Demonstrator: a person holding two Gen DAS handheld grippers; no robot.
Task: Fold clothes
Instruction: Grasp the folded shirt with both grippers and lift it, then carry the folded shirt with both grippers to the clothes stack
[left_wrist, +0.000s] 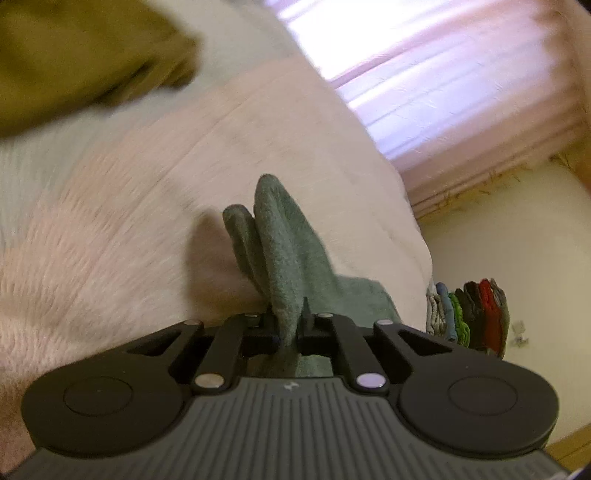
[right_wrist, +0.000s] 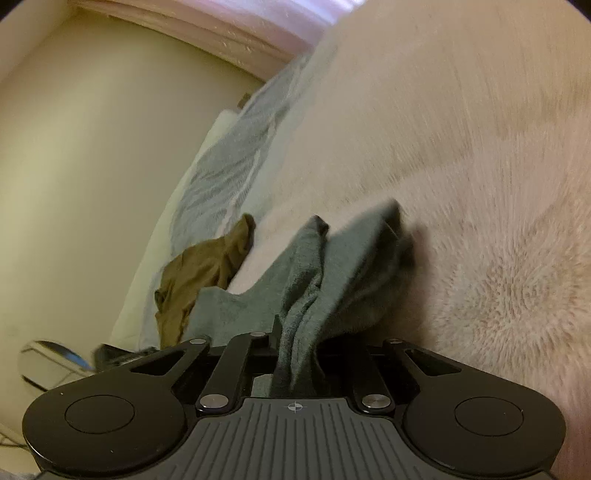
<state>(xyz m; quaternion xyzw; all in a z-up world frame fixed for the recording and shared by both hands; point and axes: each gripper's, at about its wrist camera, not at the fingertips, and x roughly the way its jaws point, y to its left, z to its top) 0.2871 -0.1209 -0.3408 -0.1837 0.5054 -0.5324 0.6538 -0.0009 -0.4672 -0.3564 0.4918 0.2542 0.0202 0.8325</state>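
Note:
A grey-green garment (left_wrist: 284, 251) sticks up in folds from my left gripper (left_wrist: 290, 325), which is shut on its edge above a pale pink fluffy blanket (left_wrist: 147, 221). In the right wrist view the same grey-green garment (right_wrist: 332, 266) bunches out of my right gripper (right_wrist: 295, 354), also shut on it, with the cloth trailing left over the fluffy blanket (right_wrist: 461, 184). An olive-brown garment (left_wrist: 74, 55) lies crumpled at the far upper left of the left view, and the olive-brown garment (right_wrist: 199, 273) sits at the blanket's left edge in the right view.
A stack of folded clothes (left_wrist: 469, 317) in grey, blue, green, dark and red stands by the cream wall right of the bed. Pink curtains (left_wrist: 461, 92) hang behind. A grey striped pillow (right_wrist: 229, 162) lies along the wall; a white round object (right_wrist: 48, 365) sits lower left.

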